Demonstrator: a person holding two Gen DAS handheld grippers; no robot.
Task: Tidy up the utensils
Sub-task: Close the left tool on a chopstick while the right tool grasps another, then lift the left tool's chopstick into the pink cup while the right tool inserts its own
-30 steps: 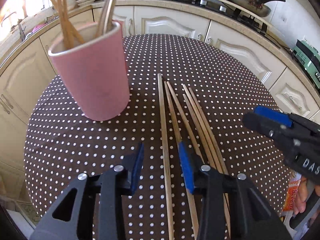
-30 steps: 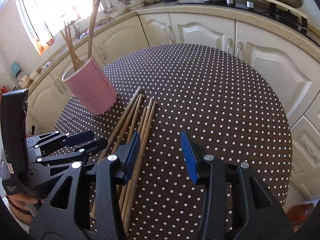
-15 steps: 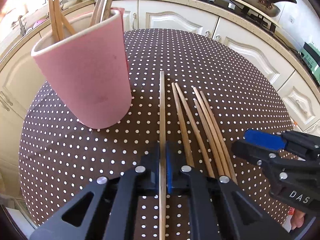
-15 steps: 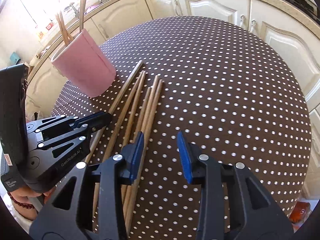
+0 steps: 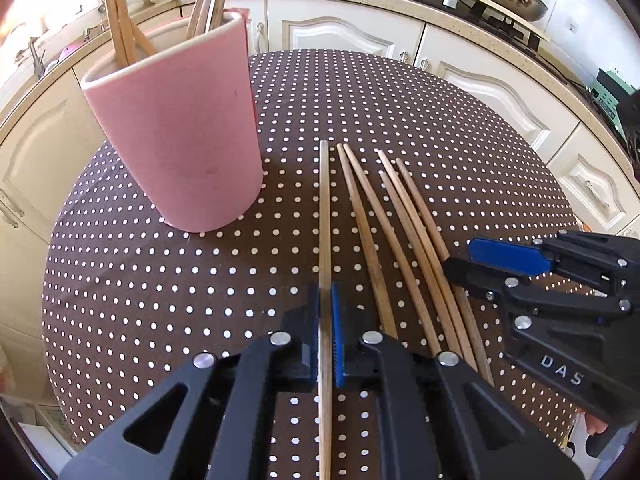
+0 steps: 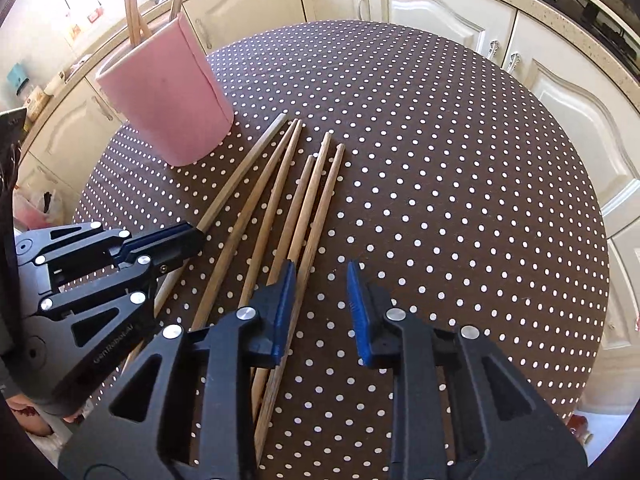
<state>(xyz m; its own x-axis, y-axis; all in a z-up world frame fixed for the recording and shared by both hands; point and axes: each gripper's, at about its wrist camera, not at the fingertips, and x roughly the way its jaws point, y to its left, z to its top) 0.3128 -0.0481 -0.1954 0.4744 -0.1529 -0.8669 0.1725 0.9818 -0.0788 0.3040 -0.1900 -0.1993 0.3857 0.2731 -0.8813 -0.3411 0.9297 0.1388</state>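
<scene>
Pinching one chopstick (image 5: 325, 216) in left gripper (image 5: 327, 322), jaws closed on it, beside pink cup (image 5: 180, 128).
Right gripper (image 6: 320, 280) half open, empty, over five loose chopsticks (image 6: 296, 208) on table (image 6: 460, 184).

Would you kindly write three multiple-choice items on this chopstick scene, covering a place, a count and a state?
1. Where does the pink holder stand?
A. left of the loose chopsticks, seen from the left wrist
B. on the counter
C. on the stove

2. How many chopsticks lie on the table, the gripped one included?
A. three
B. six
C. nine

3. How is the left gripper?
A. wide open
B. shut on a chopstick
C. out of view

Answers: 1 A, it sits on the dotted cloth beside them; 2 B, six tips show; 3 B, the pads pinch the leftmost stick, while the right gripper gapes.
</scene>
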